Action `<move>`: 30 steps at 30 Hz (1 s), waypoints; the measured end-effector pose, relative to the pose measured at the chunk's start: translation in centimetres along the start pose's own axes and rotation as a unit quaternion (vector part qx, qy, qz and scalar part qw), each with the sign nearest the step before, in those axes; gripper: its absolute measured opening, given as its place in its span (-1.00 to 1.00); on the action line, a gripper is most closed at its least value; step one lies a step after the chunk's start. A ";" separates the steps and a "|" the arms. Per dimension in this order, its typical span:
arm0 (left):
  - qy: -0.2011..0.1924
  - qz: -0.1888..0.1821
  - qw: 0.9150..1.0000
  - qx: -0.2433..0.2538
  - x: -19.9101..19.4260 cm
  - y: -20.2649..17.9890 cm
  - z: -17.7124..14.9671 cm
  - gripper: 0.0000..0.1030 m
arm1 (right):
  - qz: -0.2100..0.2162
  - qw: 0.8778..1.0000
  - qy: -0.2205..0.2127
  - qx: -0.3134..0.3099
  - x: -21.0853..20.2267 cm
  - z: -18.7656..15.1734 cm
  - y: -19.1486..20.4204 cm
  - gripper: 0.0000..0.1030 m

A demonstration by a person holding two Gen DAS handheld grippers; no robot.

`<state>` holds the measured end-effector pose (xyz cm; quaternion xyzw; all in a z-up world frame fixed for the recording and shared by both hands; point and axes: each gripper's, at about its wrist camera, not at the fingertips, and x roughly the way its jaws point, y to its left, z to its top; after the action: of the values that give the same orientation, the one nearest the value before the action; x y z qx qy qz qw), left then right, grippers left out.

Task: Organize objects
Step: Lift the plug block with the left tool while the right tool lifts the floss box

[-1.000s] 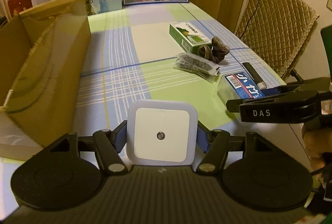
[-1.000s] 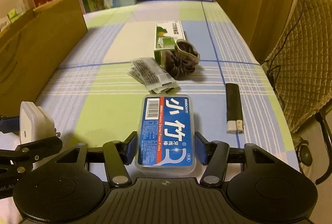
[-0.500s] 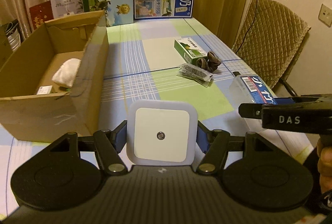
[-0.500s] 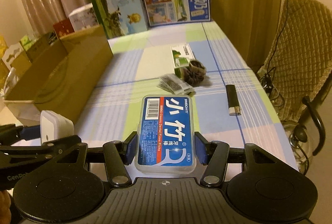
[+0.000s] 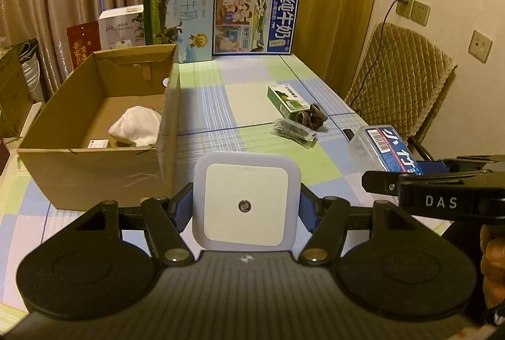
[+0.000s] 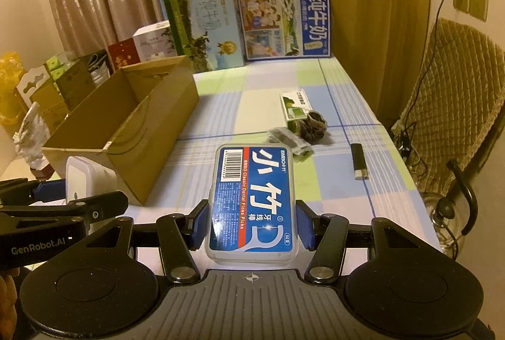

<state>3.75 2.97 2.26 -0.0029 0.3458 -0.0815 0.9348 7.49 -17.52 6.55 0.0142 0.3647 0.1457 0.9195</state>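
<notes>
Open brown cardboard box [image 5: 94, 163] at table's left, crumpled white cloth [image 5: 135, 130] inside; left gripper [image 5: 246, 207] pinching square white plastic night light [image 5: 246, 201], held above checked tablecloth [image 5: 214, 106] just right of box; green carton [image 5: 285, 98], dark scrunchie [image 5: 311, 119], sachets [image 5: 293, 131] mid-table; right gripper [image 6: 252, 225] clamped on clear floss-pick box with blue label [image 6: 252, 201]; black lighter [image 6: 359, 161] far right

We see a white square night light [image 5: 246, 203] clamped upright between our left jaws, and a clear floss pick box [image 6: 252, 203] with a blue label gripped lengthwise between our right jaws.
</notes>
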 end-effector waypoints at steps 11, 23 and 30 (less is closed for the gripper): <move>-0.009 0.005 1.000 -0.019 -1.8 1.4 -0.4 0.19 | 0.012 1.000 -0.007 -0.018 -0.6 0.3 1.9 0.03; -0.013 0.009 1.000 -0.023 -2.4 2.2 -0.4 0.19 | 0.019 0.999 -0.008 -0.025 -0.5 0.5 2.8 0.03; -0.016 0.012 1.000 -0.023 -2.8 2.8 -0.2 0.19 | 0.025 0.999 -0.008 -0.030 -0.4 0.8 3.4 0.03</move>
<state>2.01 6.17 3.76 -0.0216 0.3328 -0.0622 0.9407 6.89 -14.29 7.86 -0.0029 0.3526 0.1792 0.9184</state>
